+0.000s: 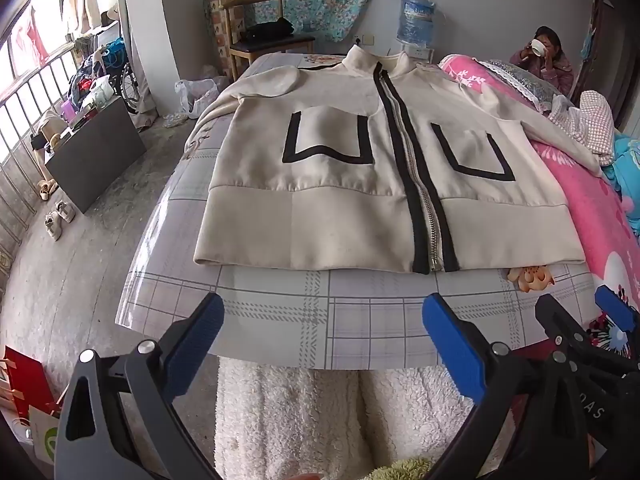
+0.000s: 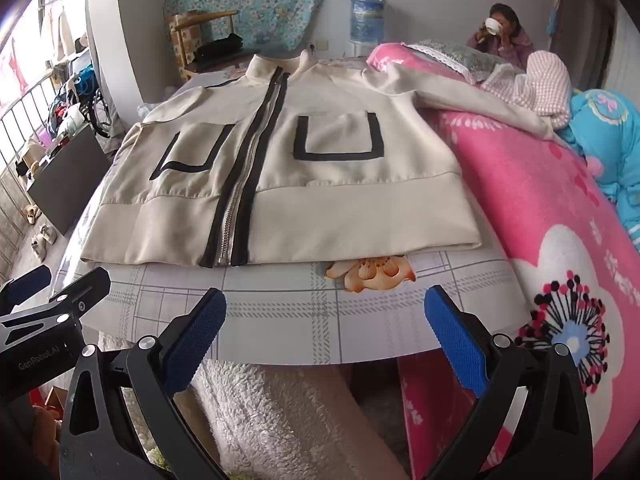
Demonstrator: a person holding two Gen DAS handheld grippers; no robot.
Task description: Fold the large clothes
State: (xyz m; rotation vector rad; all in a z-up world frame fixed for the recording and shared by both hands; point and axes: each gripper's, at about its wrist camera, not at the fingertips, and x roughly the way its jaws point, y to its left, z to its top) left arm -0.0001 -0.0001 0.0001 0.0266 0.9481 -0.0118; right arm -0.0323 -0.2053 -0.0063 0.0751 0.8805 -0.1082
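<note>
Bedroom, checked table (image 1: 280, 320): jacket (image 1: 340, 184) lies flat, zipped, front up, hem toward me, unfolded; my left gripper (image 1: 320, 332) and right gripper (image 2: 324, 320) hover short of it, jaws wide and empty; next, I judge, pinch a sleeve.

Left gripper (image 1: 323, 332) gapes empty; right gripper (image 2: 326, 328) likewise.
</note>
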